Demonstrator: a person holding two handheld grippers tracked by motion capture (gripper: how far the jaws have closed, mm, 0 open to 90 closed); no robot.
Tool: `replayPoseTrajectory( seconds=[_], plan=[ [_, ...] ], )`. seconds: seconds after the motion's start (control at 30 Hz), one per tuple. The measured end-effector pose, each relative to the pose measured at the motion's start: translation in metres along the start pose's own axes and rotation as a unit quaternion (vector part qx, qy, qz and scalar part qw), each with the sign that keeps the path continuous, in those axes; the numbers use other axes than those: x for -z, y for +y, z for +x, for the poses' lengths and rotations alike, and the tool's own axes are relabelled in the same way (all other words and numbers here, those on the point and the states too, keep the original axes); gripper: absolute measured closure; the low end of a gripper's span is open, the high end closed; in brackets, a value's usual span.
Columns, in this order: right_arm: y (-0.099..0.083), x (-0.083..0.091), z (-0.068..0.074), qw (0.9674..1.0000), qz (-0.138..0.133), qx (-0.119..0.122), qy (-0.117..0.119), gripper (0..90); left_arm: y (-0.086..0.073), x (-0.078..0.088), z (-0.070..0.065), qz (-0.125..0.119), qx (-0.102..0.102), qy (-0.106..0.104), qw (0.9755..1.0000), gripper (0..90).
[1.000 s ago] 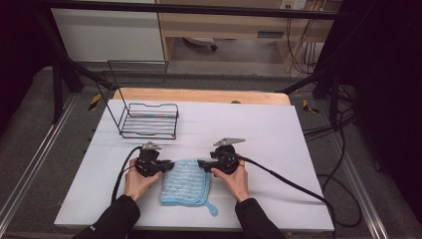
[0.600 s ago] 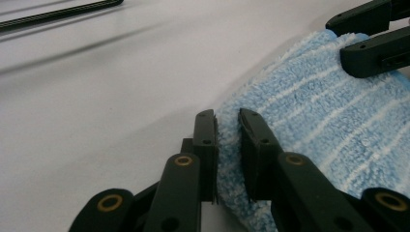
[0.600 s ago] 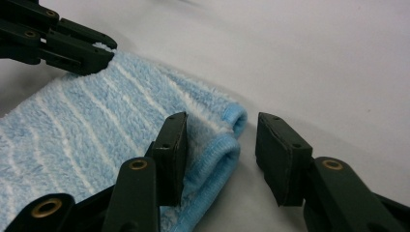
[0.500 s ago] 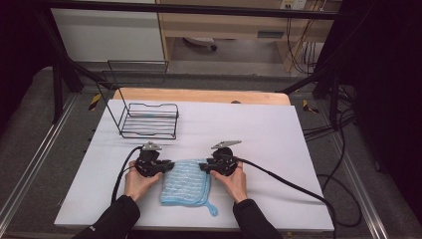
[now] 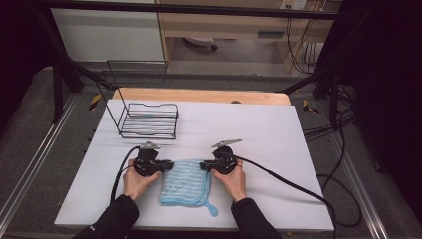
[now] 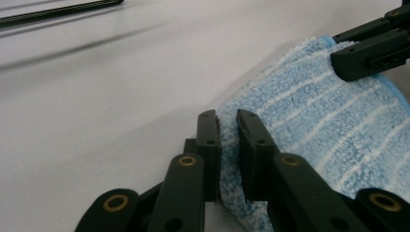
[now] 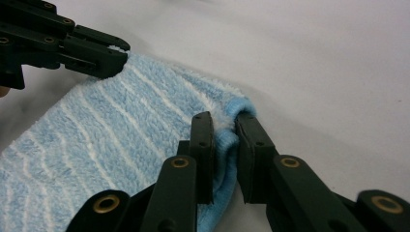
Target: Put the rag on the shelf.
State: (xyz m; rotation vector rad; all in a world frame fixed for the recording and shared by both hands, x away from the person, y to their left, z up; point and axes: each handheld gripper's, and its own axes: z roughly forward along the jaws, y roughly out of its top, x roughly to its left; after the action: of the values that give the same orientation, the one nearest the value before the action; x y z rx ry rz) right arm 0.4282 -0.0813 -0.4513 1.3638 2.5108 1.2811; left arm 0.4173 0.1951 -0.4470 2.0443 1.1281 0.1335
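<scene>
Blue cloth (image 5: 185,181) lies flat near the table's (image 5: 278,134) front edge. Left gripper (image 6: 227,126) pinches its far left corner, while right gripper (image 7: 225,126), jaws just closing, clamps the far right corner.

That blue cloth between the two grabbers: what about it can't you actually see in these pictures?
- Underside of the blue cloth: it lies folded on the white table, high view.
- Cloth edge pinched in the left gripper: covered by its jaws, left gripper view.
- Corner pinched in the right gripper: likewise covered, right gripper view.
- Near end of the cloth: cut off by the bottom edge in both gripper views.
- Weave detail: too small in the high view.
</scene>
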Motion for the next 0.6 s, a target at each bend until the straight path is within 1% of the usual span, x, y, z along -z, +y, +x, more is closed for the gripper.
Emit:
replayPoseTrajectory(
  seconds=[0.1,0.23,0.4,0.57,0.6],
  plan=[
    [0.001,0.002,0.001,1.0,-0.004,0.002,-0.001,80.3,0.001,0.004,0.001,-0.011,0.003,-0.004,0.9999,81.0],
    [0.001,0.006,0.004,0.9999,-0.013,0.007,-0.004,80.5,0.002,0.013,0.0,-0.034,-0.003,-0.012,0.9994,81.1],
    [0.002,0.014,0.009,0.9993,-0.034,0.016,-0.003,80.5,0.003,0.022,-0.003,-0.052,-0.009,-0.017,0.9985,81.0],
    [0.002,0.025,0.016,0.9981,-0.056,0.026,-0.004,80.7,0.006,0.032,-0.009,-0.071,-0.024,-0.012,0.9971,81.0],
    [0.002,0.027,0.017,0.9978,-0.06,0.027,-0.004,80.7,0.007,0.034,-0.01,-0.075,-0.023,-0.016,0.9968,81.0]
  ],
)
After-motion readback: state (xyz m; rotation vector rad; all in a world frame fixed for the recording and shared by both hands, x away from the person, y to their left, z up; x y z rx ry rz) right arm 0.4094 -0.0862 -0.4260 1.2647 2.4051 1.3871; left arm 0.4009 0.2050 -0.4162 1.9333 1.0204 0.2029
